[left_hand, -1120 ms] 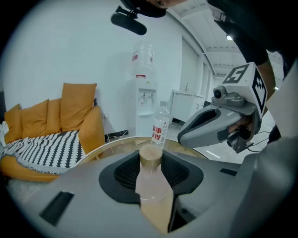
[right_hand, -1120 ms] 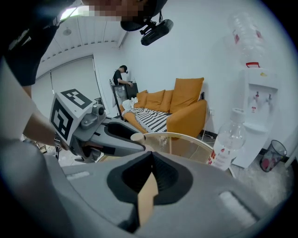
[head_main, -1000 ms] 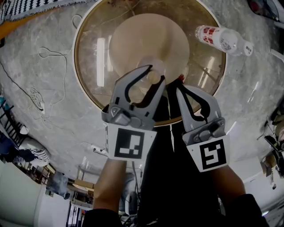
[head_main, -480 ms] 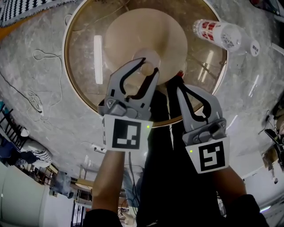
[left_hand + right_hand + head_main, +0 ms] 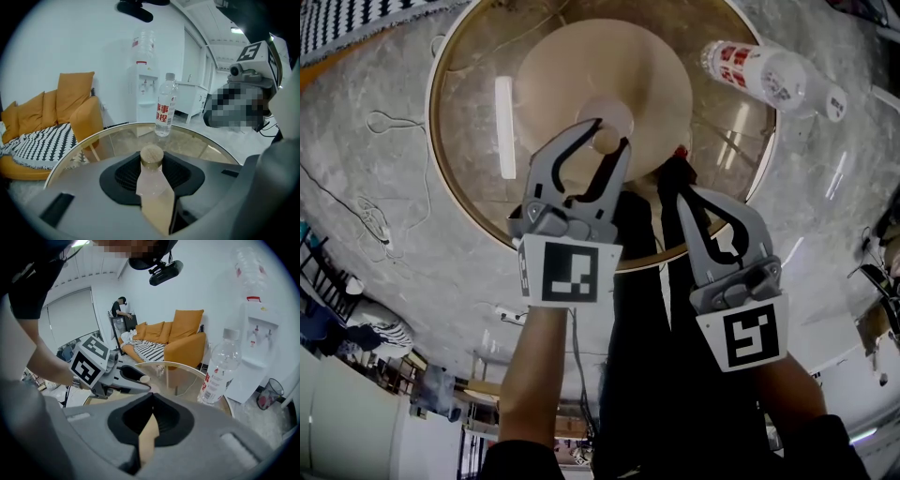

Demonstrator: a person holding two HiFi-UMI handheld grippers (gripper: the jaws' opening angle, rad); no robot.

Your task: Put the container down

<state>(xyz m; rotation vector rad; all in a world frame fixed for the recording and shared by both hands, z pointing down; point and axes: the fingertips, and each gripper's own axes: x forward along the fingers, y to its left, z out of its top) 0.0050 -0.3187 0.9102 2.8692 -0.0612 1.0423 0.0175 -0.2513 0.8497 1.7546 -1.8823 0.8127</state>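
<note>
My left gripper [image 5: 607,133] is shut on a small clear container [image 5: 606,140] with a round wooden lid, holding it just over the near part of the round glass table [image 5: 469,141]. In the left gripper view the container [image 5: 152,176] stands upright between the jaws, which press its sides, with the lid above them. My right gripper [image 5: 680,190] hangs beside it on the right, over the table's near rim, shut with nothing in it; its jaws [image 5: 151,397] meet at the tips. The right gripper view also shows the left gripper [image 5: 133,379].
An upright water bottle [image 5: 764,75] stands on the far right of the glass table [image 5: 117,138]. The table's beige cone base [image 5: 600,84] shows through the glass. A white cable [image 5: 375,197] lies on the floor at left. An orange sofa [image 5: 70,108] and a water dispenser [image 5: 143,79] stand beyond.
My left gripper has sunk toward the glass top with the container still in it. The right gripper has sunk a little beside it.
</note>
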